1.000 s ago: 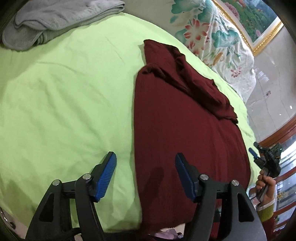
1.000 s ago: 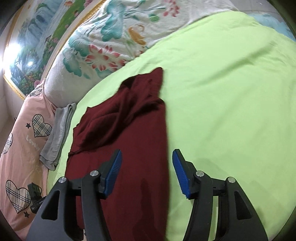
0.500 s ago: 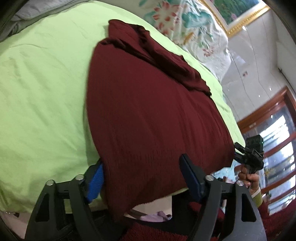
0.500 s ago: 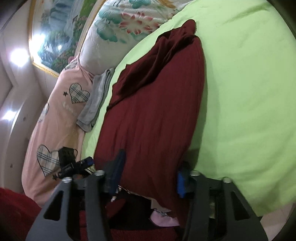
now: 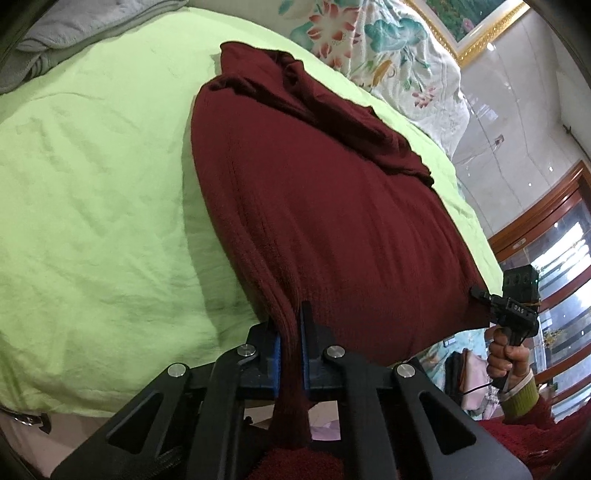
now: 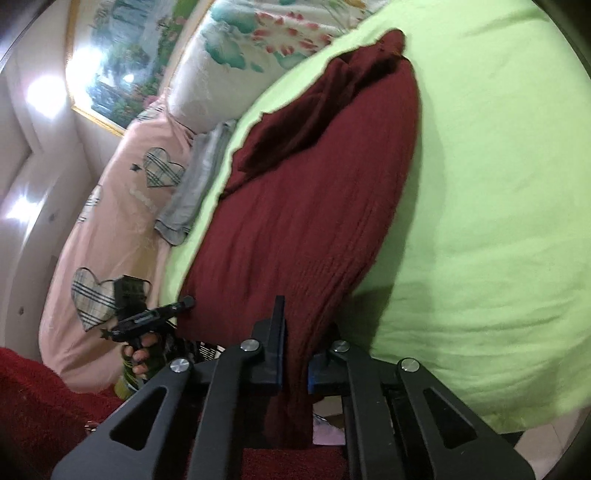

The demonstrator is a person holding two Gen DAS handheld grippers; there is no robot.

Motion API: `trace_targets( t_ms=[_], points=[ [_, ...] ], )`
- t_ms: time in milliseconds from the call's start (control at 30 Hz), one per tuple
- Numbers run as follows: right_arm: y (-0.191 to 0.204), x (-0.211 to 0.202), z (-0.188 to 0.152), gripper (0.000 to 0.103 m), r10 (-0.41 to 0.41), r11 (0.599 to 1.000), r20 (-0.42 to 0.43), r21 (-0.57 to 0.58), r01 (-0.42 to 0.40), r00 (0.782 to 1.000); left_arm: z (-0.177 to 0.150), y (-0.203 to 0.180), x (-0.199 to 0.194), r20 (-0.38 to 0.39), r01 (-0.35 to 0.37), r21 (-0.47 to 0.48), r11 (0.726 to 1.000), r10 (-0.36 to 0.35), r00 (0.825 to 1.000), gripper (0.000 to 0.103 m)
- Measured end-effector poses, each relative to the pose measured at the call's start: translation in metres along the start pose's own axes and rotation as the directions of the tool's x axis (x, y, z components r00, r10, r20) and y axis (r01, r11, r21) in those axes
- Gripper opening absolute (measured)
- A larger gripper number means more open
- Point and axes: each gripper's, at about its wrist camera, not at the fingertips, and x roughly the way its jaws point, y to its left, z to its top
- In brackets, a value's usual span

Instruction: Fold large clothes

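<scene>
Left wrist view shows the dark red knitted garment (image 5: 332, 206) spread lengthwise over the light green bedsheet (image 5: 92, 206), its near hem hanging past the near edge of the bed and its far end bunched into loose folds. The left gripper (image 5: 290, 341) has its jaws pressed together on the near left corner of that hem, a thick pleat of red knit pinched between the blue pads (image 5: 275, 354) and trailing down below them. At the near right corner, the right gripper (image 5: 480, 294) bites the same hem, with the person's right hand (image 5: 506, 350) wrapped around its handle and a yellow-green cuff at the wrist. Right wrist view gives the mirror of this: the right gripper (image 6: 294, 354) has its jaws closed on a gathered fold of the garment (image 6: 314, 206), and the left gripper (image 6: 186, 303) meets the hem's other corner, held by the left hand (image 6: 142, 356). Far beyond the garment lies a white floral-printed quilt (image 5: 399, 62) under a gold-framed painting (image 5: 476, 22). A folded grey cloth (image 5: 74, 33) sits at the sheet's far left. A pink quilt with plaid hearts (image 6: 110, 221) lies along the bed's left side in the right wrist view.
</scene>
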Motion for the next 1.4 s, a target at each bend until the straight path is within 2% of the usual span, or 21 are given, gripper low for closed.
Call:
trace_targets(
  t_ms=[100, 267, 467, 600, 667, 800, 867, 967, 1133, 1267, 1333, 1367, 1400],
  points=[
    [0.005, -0.012, 0.010, 0.008, 0.068, 0.998, 0.066, 0.000, -0.068, 0.995, 0.009, -0.006, -0.011, 0.042, 0.021, -0.007, 1.000, -0.021, 0.999, 0.006],
    [0.017, -0.025, 0.037, 0.008, 0.117, 0.993, 0.145, -0.031, -0.114, 0.983, 0.039, -0.024, -0.034, 0.149, 0.044, 0.013, 0.999, -0.045, 0.988, 0.005],
    [0.031, -0.034, 0.099, 0.008, 0.159, 0.986, 0.235, -0.090, -0.142, 0.959, 0.106, -0.045, -0.054, 0.295, 0.055, 0.061, 0.997, -0.070, 0.953, 0.003],
    [0.033, -0.022, 0.152, 0.008, 0.123, 0.991, 0.275, -0.093, -0.102, 0.953, 0.166, -0.047, -0.046, 0.356, 0.028, 0.061, 0.998, -0.048, 0.933, 0.003],
    [0.027, -0.009, 0.185, 0.008, 0.074, 0.996, 0.284, -0.076, -0.054, 0.956, 0.195, -0.044, -0.035, 0.368, 0.023, 0.038, 0.999, -0.035, 0.929, 0.003],
    [0.003, 0.023, 0.238, 0.008, -0.043, 0.998, 0.289, -0.027, 0.053, 0.956, 0.256, -0.025, 0.010, 0.357, -0.031, -0.040, 0.999, 0.043, 0.933, 0.003],
    [-0.019, 0.044, 0.258, 0.008, -0.107, 0.994, 0.271, 0.006, 0.110, 0.957, 0.277, -0.010, 0.037, 0.331, -0.049, -0.078, 0.996, 0.072, 0.941, 0.003],
    [-0.051, 0.077, 0.275, 0.008, -0.194, 0.980, 0.217, 0.078, 0.181, 0.957, 0.295, 0.015, 0.084, 0.267, -0.112, -0.127, 0.986, 0.143, 0.953, 0.003],
    [-0.081, 0.104, 0.279, 0.008, -0.237, 0.968, 0.164, 0.116, 0.220, 0.958, 0.305, 0.041, 0.130, 0.200, -0.162, -0.153, 0.975, 0.191, 0.961, 0.003],
    [-0.080, 0.095, 0.277, 0.011, -0.211, 0.974, 0.156, 0.116, 0.195, 0.965, 0.296, 0.043, 0.135, 0.182, -0.163, -0.146, 0.976, 0.189, 0.965, 0.008],
    [-0.074, 0.088, 0.273, 0.019, -0.219, 0.973, 0.167, 0.109, 0.202, 0.962, 0.286, 0.037, 0.127, 0.183, -0.156, -0.153, 0.976, 0.183, 0.966, 0.009],
    [-0.068, 0.080, 0.270, 0.024, -0.239, 0.970, 0.187, 0.098, 0.224, 0.953, 0.281, 0.033, 0.122, 0.190, -0.146, -0.152, 0.978, 0.174, 0.966, 0.012],
    [-0.061, 0.072, 0.264, 0.035, -0.253, 0.967, 0.212, 0.086, 0.239, 0.944, 0.272, 0.027, 0.113, 0.196, -0.129, -0.145, 0.981, 0.156, 0.968, 0.013]
  ],
)
